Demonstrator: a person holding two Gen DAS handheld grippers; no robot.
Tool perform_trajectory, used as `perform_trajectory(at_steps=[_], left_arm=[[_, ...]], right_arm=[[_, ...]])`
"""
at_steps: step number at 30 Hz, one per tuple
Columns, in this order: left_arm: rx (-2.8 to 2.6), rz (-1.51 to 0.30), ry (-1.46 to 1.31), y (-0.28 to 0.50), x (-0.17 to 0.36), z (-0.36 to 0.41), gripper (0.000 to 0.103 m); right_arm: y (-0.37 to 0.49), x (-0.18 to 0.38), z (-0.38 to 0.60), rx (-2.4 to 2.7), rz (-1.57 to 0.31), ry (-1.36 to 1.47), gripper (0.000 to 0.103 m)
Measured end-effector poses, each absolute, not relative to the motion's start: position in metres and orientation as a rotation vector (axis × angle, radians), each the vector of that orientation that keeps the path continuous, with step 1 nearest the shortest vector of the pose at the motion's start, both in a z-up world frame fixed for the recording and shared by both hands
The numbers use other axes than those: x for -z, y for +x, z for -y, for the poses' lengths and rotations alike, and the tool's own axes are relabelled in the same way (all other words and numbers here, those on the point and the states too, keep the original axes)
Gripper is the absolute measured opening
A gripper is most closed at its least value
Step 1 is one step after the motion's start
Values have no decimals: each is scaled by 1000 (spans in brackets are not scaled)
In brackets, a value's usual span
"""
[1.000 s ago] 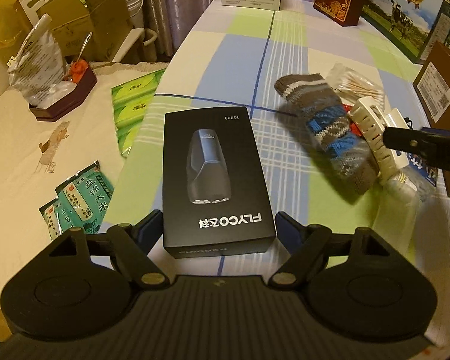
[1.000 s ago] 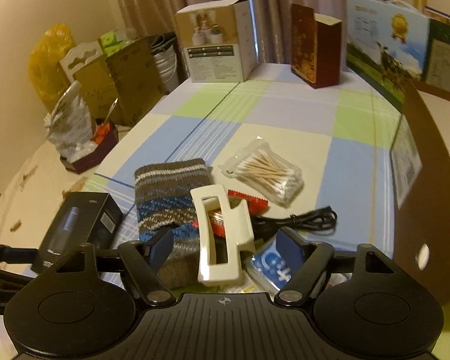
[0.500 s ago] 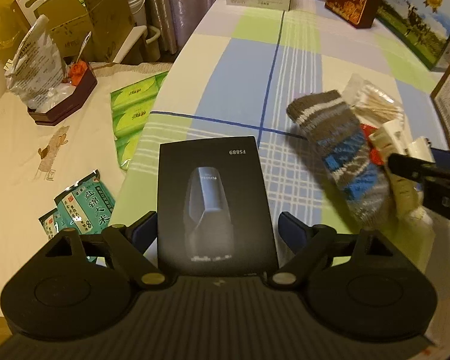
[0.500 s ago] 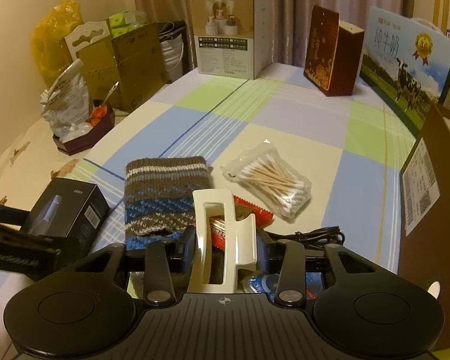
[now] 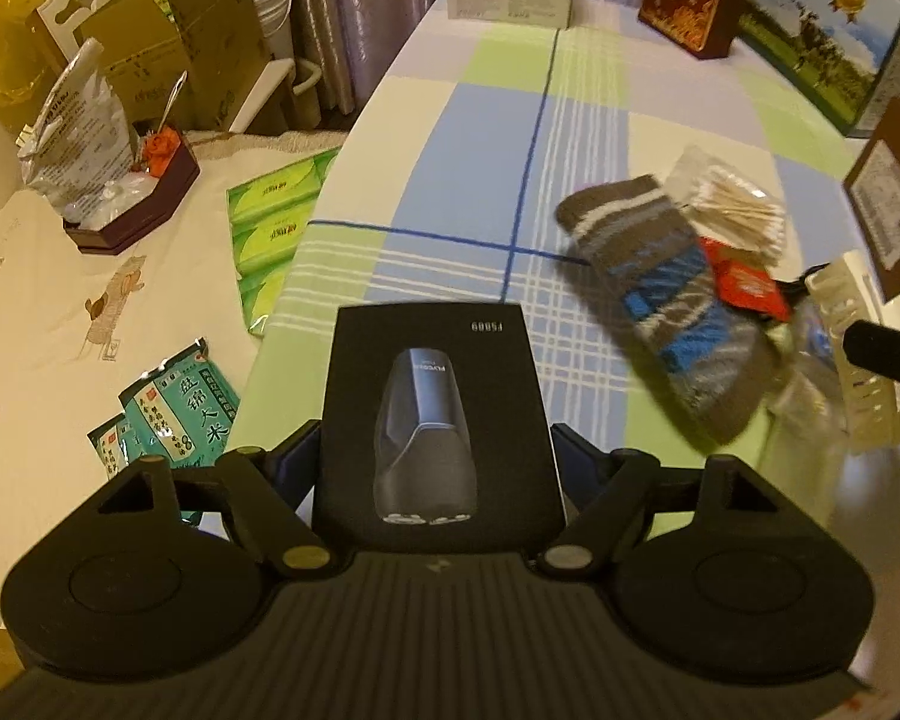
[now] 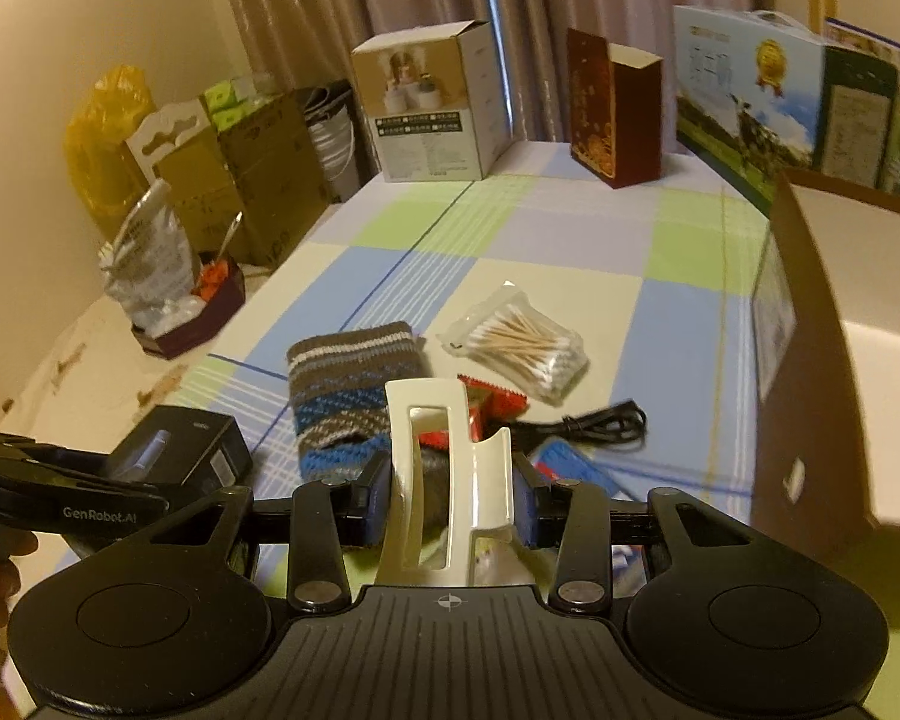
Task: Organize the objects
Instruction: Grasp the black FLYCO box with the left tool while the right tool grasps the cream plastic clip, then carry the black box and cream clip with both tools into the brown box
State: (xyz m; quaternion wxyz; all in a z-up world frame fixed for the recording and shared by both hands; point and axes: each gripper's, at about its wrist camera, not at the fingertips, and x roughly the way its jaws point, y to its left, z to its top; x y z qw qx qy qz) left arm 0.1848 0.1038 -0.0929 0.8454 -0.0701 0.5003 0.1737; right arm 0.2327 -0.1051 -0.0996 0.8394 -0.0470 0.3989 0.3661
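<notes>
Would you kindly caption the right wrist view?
Right gripper shut on cream hair clip above striped sock.

Cream hair claw (image 6: 444, 468) upright, black shaver box (image 5: 438, 420) flat on tablecloth

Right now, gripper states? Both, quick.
Left gripper: fingers straddle the black shaver box; contact cannot be told.
Right gripper: closed on the cream hair claw clip.

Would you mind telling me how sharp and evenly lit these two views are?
Left wrist view: warm yellowish light; the black shaver box is crisp, but the striped knitted sock and far boxes smear with motion. Right wrist view: same tint, the cream plastic hair claw is sharp, the brown cardboard box at right blurs; straight edges bow.
</notes>
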Motion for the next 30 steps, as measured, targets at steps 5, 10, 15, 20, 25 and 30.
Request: perform_trajectory(at_steps=[5, 10, 15, 20, 25, 30], left_arm=[[-345, -1040, -133, 172, 80, -91, 76], [-320, -1048, -125, 159, 76, -75, 76], [-268, -1006, -129, 147, 54, -50, 76], [-186, -938, -118, 150, 27, -16, 76], [-91, -864, -94, 164, 0, 25, 76], [-6, -802, -64, 191, -18, 70, 76]], right_arm=[[223, 89, 130, -771, -851, -55, 38], [212, 83, 158, -754, -863, -21, 38], [207, 72, 190, -722, -853, 9, 38], [204, 57, 219, -685, -822, 39, 38], [212, 39, 251, -638, -788, 78, 38], [230, 20, 290, -578, -753, 126, 38]])
